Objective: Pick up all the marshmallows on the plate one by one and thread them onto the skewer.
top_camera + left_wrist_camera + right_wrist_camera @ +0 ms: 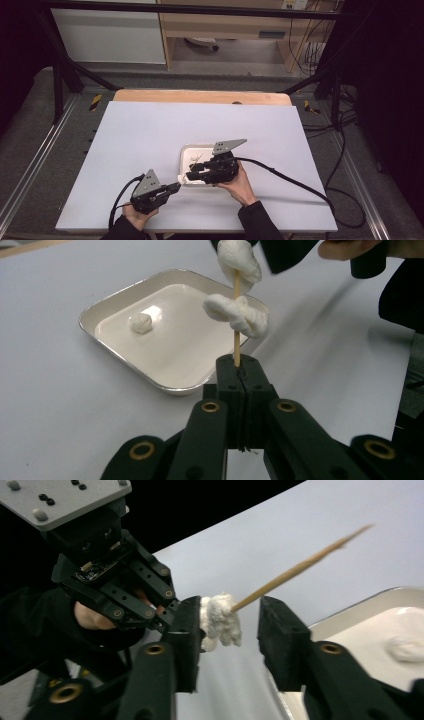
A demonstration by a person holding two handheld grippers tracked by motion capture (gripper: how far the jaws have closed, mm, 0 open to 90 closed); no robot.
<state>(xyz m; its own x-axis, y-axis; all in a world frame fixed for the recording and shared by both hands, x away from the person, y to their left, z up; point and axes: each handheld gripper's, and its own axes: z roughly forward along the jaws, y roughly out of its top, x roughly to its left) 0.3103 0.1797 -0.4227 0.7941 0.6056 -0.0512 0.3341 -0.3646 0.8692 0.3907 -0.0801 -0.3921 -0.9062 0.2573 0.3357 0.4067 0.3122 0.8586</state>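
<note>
The work in hand is threading marshmallows onto a wooden skewer [236, 315]. The left gripper [239, 371] has its jaws pressed fully together on the skewer's lower end, so the stick rises straight ahead of it. In the left gripper view, 2 marshmallows sit on the stick: a lower marshmallow [236, 314] a little way above the jaws, and an upper marshmallow [239, 260] farther along, up by the other gripper.

The right gripper [227, 622] has its jaws parted with a clear gap between them. A marshmallow on the skewer lies in that gap, touching the left-hand jaw and apart from the right-hand one, so it is bracketed, not squeezed. The skewer's pointed tip runs on past this gripper, bare.

Ahead of the left gripper, just beyond the skewer, the metal tray [120, 295] rests on the bench [150, 130] with 1 marshmallow in the tray [141, 322] not yet picked up.

By my reading the job is about 2 thirds done: 2 pieces threaded, 1 left. Likely the piece between the right jaws wants seating farther down before the last is fetched.
</note>
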